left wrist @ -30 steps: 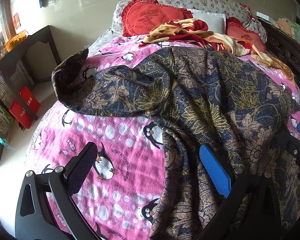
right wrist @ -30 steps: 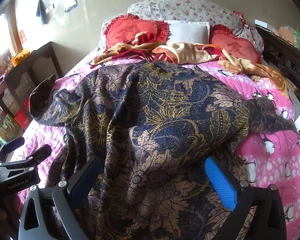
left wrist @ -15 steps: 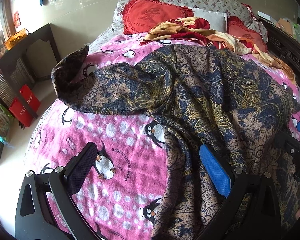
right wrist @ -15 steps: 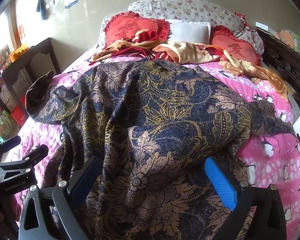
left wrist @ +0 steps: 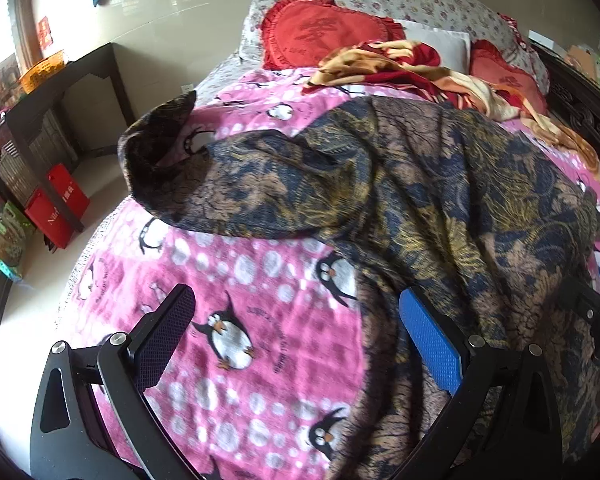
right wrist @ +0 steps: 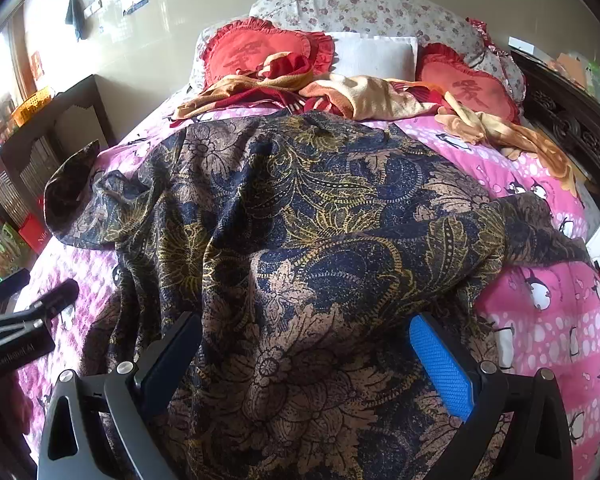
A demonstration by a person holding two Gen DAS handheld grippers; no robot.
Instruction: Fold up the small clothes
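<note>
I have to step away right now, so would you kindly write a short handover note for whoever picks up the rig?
Left claw: open, empty, over the pink penguin blanket at the garment's left edge.
Right claw: open, empty, over the garment's near end.
Dark floral garment: spread on the bed, rumpled; left sleeve flared outward.
Done: laid out, no fold visible.
Left: smooth it, fold sleeves in, fold the body.

A garment [right wrist: 300, 216] lies spread across the blanket [left wrist: 260, 320] in front of you, one sleeve [left wrist: 160, 160] reaching left, another [right wrist: 540, 228] right. Your left gripper [left wrist: 300, 340] sits over the garment's left edge; your right gripper [right wrist: 304, 356] sits over its near middle. Behind the garment lies a heap of clothes [right wrist: 340, 92], then pillows [right wrist: 380, 12] against the wall. A shelf [left wrist: 52, 92] stands left of the bed.
</note>
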